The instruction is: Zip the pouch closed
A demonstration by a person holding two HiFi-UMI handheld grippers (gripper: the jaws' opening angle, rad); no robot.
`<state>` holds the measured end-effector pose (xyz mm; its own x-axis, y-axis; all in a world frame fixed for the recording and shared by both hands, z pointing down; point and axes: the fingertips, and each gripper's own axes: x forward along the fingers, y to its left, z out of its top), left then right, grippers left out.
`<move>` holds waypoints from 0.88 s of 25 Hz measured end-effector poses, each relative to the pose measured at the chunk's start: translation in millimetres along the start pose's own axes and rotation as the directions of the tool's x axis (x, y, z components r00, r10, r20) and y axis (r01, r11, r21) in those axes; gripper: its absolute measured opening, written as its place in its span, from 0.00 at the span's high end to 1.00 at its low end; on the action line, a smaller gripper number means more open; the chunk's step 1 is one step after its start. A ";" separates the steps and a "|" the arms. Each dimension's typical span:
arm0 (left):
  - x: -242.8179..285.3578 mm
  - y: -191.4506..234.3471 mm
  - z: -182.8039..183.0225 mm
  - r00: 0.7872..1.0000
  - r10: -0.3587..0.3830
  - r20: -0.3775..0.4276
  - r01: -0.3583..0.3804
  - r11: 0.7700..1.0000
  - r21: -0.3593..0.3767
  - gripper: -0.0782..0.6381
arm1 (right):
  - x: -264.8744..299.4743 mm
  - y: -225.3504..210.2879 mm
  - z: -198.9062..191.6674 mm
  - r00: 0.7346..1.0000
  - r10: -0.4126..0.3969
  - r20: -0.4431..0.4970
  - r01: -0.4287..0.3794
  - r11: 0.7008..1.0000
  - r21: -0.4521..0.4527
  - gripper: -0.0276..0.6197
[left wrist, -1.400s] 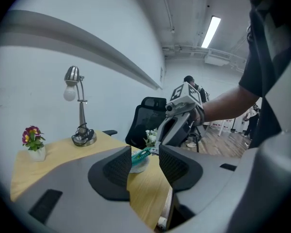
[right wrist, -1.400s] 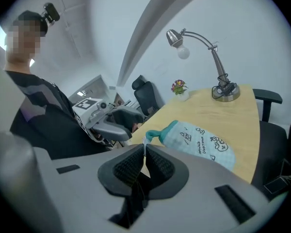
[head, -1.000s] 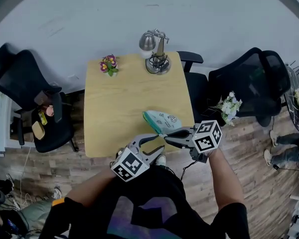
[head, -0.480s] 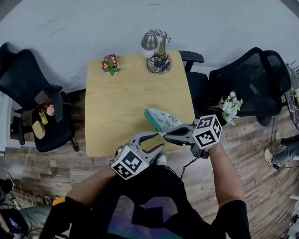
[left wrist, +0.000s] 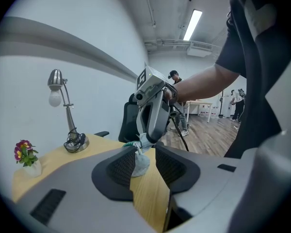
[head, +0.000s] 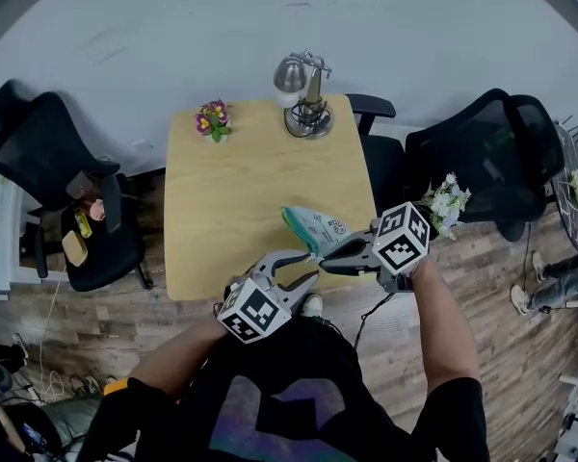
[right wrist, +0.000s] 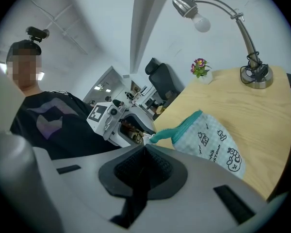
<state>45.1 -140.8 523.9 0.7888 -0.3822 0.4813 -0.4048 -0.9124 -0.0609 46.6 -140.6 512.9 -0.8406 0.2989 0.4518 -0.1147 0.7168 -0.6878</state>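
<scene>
A pale blue pouch (head: 317, 226) with a teal zipper edge and small printed figures lies near the front right edge of the wooden table (head: 226, 210). My right gripper (head: 323, 258) is shut on the teal zipper end at the pouch's near corner, which runs out from its jaw tips (right wrist: 144, 147) to the pouch (right wrist: 211, 141). My left gripper (head: 310, 266) faces it from the left. Its jaws have just been closing, with the pouch's corner (left wrist: 139, 160) between them and a gap still showing at the pads. The right gripper (left wrist: 153, 114) shows just beyond.
A metal desk lamp (head: 303, 94) and a small pot of flowers (head: 212, 123) stand at the table's far edge. Black office chairs (head: 53, 186) (head: 482, 157) flank the table. White flowers (head: 444, 203) sit at the right. The person stands at the table's near edge.
The left gripper's jaws have narrowed around the pouch's near corner. The right gripper has swung slightly, still shut at that corner. The pouch has stayed in place.
</scene>
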 end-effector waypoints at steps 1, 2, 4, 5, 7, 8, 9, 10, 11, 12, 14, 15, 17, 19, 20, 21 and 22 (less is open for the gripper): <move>0.1 1.7 0.5 1.000 0.004 0.002 -0.004 1.000 -0.001 0.70 | 0.2 0.0 1.0 1.000 0.005 0.001 -0.005 1.000 0.002 0.93; 0.0 3.3 0.7 1.000 0.007 0.004 -0.007 1.000 -0.003 0.71 | 0.2 -0.4 2.1 1.000 0.006 0.004 -0.006 1.000 0.003 0.93; -0.8 6.9 0.6 1.000 0.016 0.006 -0.016 1.000 -0.009 0.73 | 0.0 -1.7 3.7 1.000 0.002 0.010 -0.002 1.000 0.000 0.93; -1.4 8.9 0.5 1.000 0.022 0.007 -0.021 1.000 -0.011 0.75 | 0.0 -2.3 4.3 1.000 0.001 0.010 -0.001 1.000 -0.002 0.93; -2.3 12.5 -0.4 0.999 0.033 0.007 -0.033 0.999 -0.016 0.79 | 1.0 -3.3 4.7 1.000 -0.006 0.005 0.006 1.000 -0.008 0.93; -2.6 13.9 -1.2 0.999 0.038 0.007 -0.038 0.999 -0.020 0.80 | 1.6 -3.8 4.6 1.000 -0.010 0.001 0.010 1.000 -0.011 0.93; -2.8 15.0 -1.9 0.999 0.044 0.007 -0.044 0.999 -0.024 0.81 | 2.2 -4.3 4.3 1.000 -0.016 -0.002 0.015 1.000 -0.015 0.93; -3.1 16.2 -2.4 0.999 0.051 0.008 -0.050 0.998 -0.028 0.82 | 2.5 -4.6 3.8 1.000 -0.021 -0.003 0.021 1.000 -0.018 0.93; -3.6 17.5 -2.7 0.998 0.057 0.009 -0.057 0.998 -0.033 0.84 | 2.6 -4.8 3.3 1.000 -0.026 -0.004 0.026 0.999 -0.021 0.93; -4.2 18.8 -3.3 0.998 0.062 0.009 -0.061 0.997 -0.037 0.86 | 2.4 -5.0 2.9 0.999 -0.034 -0.002 0.034 0.999 -0.023 0.93; -5.2 19.7 -3.9 0.998 0.059 0.010 -0.059 0.997 -0.047 0.87 | 2.1 -4.9 2.5 0.999 -0.054 0.007 0.054 0.998 -0.030 0.93; -5.5 19.3 -3.3 0.998 0.055 0.012 -0.054 0.997 -0.053 0.87 | 2.0 -4.7 2.2 0.998 -0.066 0.013 0.066 0.997 -0.034 0.93; -5.3 17.8 -2.0 0.999 0.045 0.018 -0.044 0.996 -0.071 0.88 | 1.5 -4.6 0.6 0.995 -0.093 0.026 0.094 0.995 -0.042 0.93; -4.6 17.2 -1.4 0.999 0.034 0.022 -0.032 0.994 -0.100 0.88 | -0.3 -5.4 -1.7 0.992 -0.121 0.037 0.123 0.991 -0.046 0.93; -4.2 17.5 -1.4 0.999 0.028 0.022 -0.026 0.993 -0.111 0.88 | -1.6 -5.9 -2.7 0.990 -0.133 0.042 0.135 0.990 -0.046 0.93; -3.8 17.8 -1.4 0.999 0.023 0.022 -0.020 0.993 -0.119 0.88 | -2.8 -6.4 -3.5 0.989 -0.143 0.048 0.146 0.988 -0.046 0.93; -3.3 18.0 -1.5 1.000 0.018 0.021 -0.015 0.992 -0.122 0.88 | -3.7 -6.7 -4.2 0.987 -0.153 0.052 0.155 0.987 -0.046 0.93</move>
<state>34.5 -155.7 522.5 0.7911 -0.4016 0.4614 -0.4702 -0.8817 0.0388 52.8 -143.8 518.2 -0.8394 0.1527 0.5215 -0.2193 0.7829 -0.5822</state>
